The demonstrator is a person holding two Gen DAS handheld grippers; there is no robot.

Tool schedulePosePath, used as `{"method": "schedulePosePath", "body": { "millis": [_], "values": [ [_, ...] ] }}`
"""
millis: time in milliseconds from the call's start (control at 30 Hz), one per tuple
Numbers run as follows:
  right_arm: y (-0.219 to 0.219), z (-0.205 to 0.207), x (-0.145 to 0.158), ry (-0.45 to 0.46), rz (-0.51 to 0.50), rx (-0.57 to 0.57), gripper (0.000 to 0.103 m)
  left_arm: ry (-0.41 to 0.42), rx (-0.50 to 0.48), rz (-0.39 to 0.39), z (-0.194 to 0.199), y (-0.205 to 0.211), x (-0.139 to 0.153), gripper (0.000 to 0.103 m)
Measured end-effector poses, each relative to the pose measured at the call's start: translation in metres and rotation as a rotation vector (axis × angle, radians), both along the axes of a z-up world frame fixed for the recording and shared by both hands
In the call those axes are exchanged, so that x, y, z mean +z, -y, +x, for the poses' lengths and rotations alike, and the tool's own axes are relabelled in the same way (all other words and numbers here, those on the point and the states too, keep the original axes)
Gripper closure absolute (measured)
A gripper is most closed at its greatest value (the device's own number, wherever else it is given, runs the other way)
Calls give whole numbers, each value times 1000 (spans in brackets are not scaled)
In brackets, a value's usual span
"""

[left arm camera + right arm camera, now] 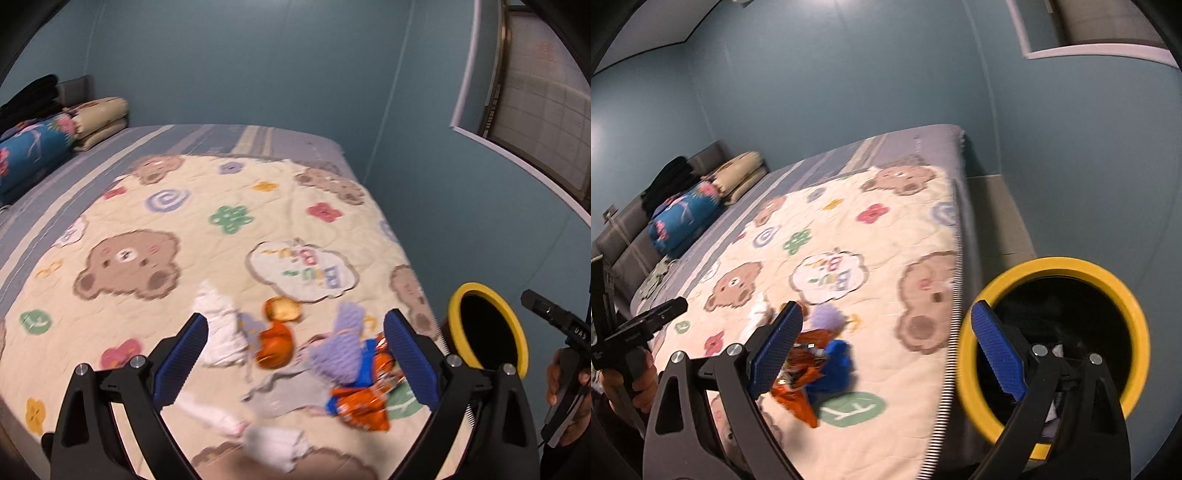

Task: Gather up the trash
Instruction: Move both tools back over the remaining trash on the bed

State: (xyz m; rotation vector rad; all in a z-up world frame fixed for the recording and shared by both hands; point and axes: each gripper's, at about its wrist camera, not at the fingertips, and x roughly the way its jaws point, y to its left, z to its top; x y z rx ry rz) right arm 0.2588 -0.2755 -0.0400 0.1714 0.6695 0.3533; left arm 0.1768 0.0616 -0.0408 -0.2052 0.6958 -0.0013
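bed: I see the quilt spread over the bed, trash piled at its near right corner.
bin: The yellow-rimmed bin stands just off the bed's right edge, mouth open and dark; I judge it the drop point, near the pile.
left gripper: My left gripper hangs above the pile, jaws spread wide, nothing between the pads.
right gripper: My right gripper straddles the bed edge, one finger over the bin mouth; jaws spread wide, empty.
tissues: White crumpled tissues lie at the pile's left and near side. Light and soft, I judge; they should crush flat, so I would pinch a bunched fold.
wrapper: The orange foil wrapper lies on the pile's near right. Light, crinkly, likely slippery; I would take it across its crumpled middle, not a loose corner.
purple piece: A ribbed purple piece rests on the wrapper; blurred, looks soft.
peel: Two orange peel cups sit mid-pile. Springy but tearable, I judge; I would grip a rim.
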Motion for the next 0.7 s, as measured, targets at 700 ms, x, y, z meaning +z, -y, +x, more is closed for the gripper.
{"method": "schedulePosePath", "body": {
  "millis": [700],
  "values": [
    [-94, -1, -49, -94, -59, 154, 15, -274, 234, -86, -30, -63, -93, 11]
  ]
}}
